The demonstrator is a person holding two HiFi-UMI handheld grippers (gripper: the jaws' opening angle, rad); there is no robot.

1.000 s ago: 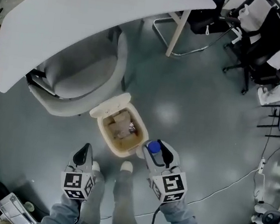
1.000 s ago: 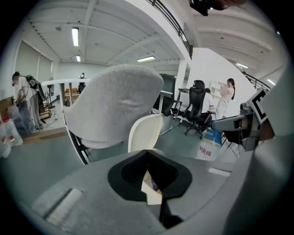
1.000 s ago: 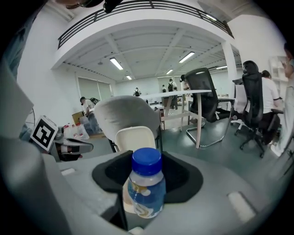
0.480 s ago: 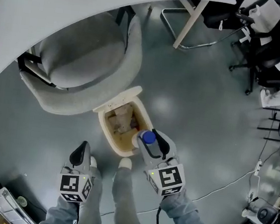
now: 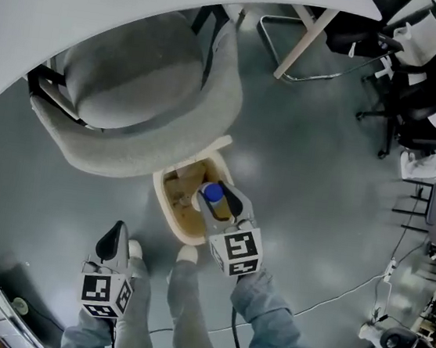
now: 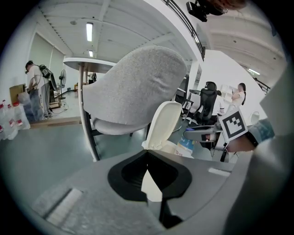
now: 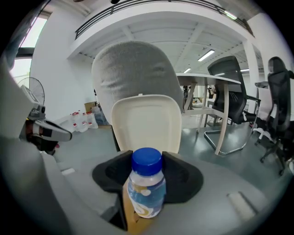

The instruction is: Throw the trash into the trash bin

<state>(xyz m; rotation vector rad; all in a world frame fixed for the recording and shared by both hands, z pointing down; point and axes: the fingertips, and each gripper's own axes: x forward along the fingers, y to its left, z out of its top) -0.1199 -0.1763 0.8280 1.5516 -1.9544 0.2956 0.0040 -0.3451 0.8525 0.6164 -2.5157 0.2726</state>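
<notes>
A cream trash bin (image 5: 159,198) stands on the floor with its lid (image 7: 146,121) tipped up and crumpled trash inside. My right gripper (image 5: 211,198) hovers over the bin's right side, shut on a small bottle (image 7: 146,189) with a blue cap (image 5: 213,191) and a white-and-blue label. In the left gripper view the same bottle (image 6: 186,146) shows beside the lid (image 6: 163,121). My left gripper (image 5: 114,238) hangs to the left of the bin, nearer me; its jaws meet at the tips with nothing between them (image 6: 147,153).
A grey armchair (image 5: 133,96) stands right behind the bin, under a white table (image 5: 104,13). The person's shoes (image 5: 186,254) are just in front of the bin. Black office chairs (image 5: 416,99) and a floor cable (image 5: 329,293) are at the right.
My right gripper has carried the bottle forward and left, from beside the bin to above its opening. The left gripper has drifted a little left and back from the bin.
</notes>
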